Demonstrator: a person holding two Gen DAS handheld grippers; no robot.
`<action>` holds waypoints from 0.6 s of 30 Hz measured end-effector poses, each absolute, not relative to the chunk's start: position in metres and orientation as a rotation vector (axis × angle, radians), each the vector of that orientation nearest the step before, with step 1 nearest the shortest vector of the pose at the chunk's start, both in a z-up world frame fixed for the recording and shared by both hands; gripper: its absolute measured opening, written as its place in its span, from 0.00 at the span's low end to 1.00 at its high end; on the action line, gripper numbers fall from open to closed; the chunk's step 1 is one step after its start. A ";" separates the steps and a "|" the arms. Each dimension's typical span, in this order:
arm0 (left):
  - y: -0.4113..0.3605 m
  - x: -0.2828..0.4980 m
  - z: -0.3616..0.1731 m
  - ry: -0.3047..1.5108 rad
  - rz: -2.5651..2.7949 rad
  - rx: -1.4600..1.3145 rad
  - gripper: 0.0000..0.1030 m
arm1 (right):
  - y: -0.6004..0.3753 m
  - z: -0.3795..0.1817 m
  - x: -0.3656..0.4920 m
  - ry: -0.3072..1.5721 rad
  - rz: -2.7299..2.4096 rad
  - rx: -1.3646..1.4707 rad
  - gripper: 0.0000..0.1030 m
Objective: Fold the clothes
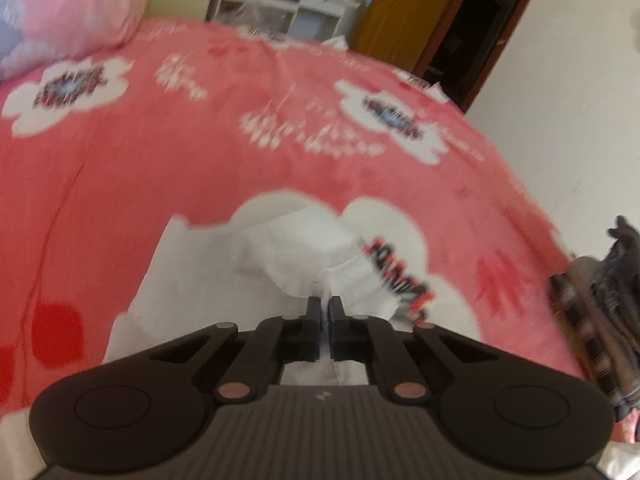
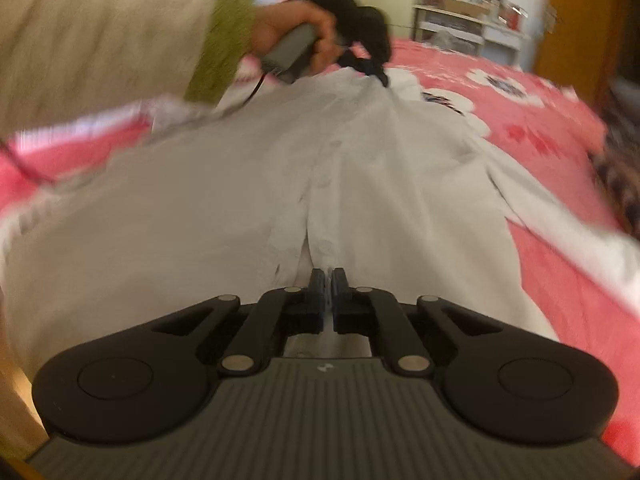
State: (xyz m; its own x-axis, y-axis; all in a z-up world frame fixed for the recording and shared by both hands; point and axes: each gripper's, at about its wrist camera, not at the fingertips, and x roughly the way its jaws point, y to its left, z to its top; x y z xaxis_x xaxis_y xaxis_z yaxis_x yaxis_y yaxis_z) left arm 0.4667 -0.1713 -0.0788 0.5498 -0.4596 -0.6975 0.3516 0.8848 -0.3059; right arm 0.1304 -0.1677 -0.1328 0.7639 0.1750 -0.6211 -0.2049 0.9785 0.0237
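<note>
Your right gripper (image 2: 327,280) is clamped on the white shirt's (image 2: 248,184) hem just ahead of it; your left gripper (image 1: 325,307) pinches the collar end; both ends are gripped, so next lift together and keep the cloth taut across the bed (image 1: 200,152).

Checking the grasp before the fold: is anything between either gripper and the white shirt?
Nothing visible. The left gripper is shut on the white shirt at its collar end, the right gripper on its button placket.

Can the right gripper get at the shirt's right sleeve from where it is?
Probably not yet: the right gripper is shut on the white shirt's hem. Once released, the sleeve lies uncovered on the bedspread.
</note>
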 end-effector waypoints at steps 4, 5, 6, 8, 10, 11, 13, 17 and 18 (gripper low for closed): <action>-0.184 0.467 -0.058 0.843 -0.483 -0.075 0.04 | -0.194 -0.122 0.122 0.613 0.238 0.153 0.02; -0.186 0.468 -0.055 0.849 -0.471 -0.060 0.04 | -0.200 -0.121 0.121 0.604 0.257 0.199 0.02; -0.187 0.469 -0.053 0.855 -0.457 -0.049 0.04 | -0.205 -0.119 0.120 0.594 0.282 0.246 0.02; -0.189 0.471 -0.057 0.867 -0.426 0.001 0.04 | -0.209 -0.119 0.119 0.594 0.326 0.314 0.02; -0.190 0.472 -0.061 0.879 -0.395 0.052 0.05 | -0.210 -0.121 0.120 0.606 0.366 0.370 0.02; -0.191 0.472 -0.068 0.891 -0.382 0.079 0.05 | -0.210 -0.123 0.122 0.616 0.383 0.392 0.02; -0.192 0.473 -0.085 0.903 -0.361 0.134 0.06 | -0.206 -0.130 0.127 0.649 0.395 0.412 0.02; -0.190 0.468 -0.113 0.869 -0.352 0.172 0.14 | -0.197 -0.147 0.136 0.736 0.398 0.433 0.05; -0.189 0.465 -0.113 0.847 -0.359 0.174 0.23 | -0.195 -0.147 0.136 0.735 0.394 0.427 0.05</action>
State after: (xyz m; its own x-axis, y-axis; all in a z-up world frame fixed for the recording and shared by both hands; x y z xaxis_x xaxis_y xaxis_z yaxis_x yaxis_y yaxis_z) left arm 0.4652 -0.1891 -0.1130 0.6068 -0.2402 -0.7576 0.3772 0.9261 0.0085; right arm 0.1360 -0.1948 -0.1470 0.6768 0.4843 -0.5545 -0.1928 0.8435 0.5014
